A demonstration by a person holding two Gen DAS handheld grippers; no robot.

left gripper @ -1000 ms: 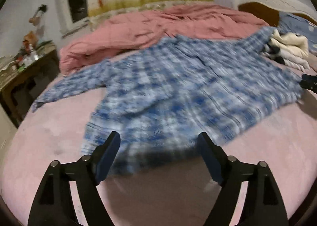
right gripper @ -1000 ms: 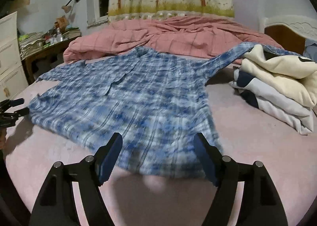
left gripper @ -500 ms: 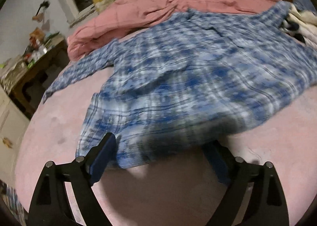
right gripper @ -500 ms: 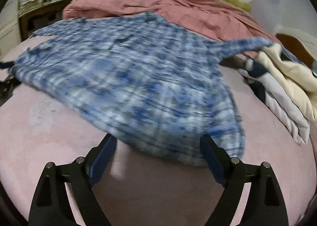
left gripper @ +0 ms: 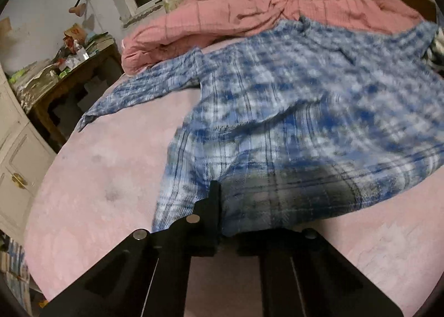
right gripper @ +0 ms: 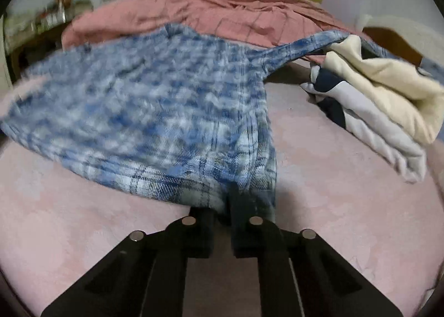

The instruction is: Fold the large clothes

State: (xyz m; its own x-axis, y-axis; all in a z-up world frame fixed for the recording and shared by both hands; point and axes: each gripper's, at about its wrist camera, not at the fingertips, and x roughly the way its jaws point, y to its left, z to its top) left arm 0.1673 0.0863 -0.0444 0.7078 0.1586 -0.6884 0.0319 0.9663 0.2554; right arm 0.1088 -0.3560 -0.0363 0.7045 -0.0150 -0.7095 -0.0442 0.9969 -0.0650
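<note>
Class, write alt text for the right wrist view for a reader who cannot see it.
The right claw is shut on the near hem of a blue plaid shirt spread across a pink bed. Folded clothes are stacked to the right, with a rumpled pink quilt behind.

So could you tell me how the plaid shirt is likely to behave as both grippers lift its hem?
The shirt will probably sag between the left gripper and right gripper, as it already drapes and wrinkles. It looks thin and light. Its sleeve lies loose and will likely trail.
</note>
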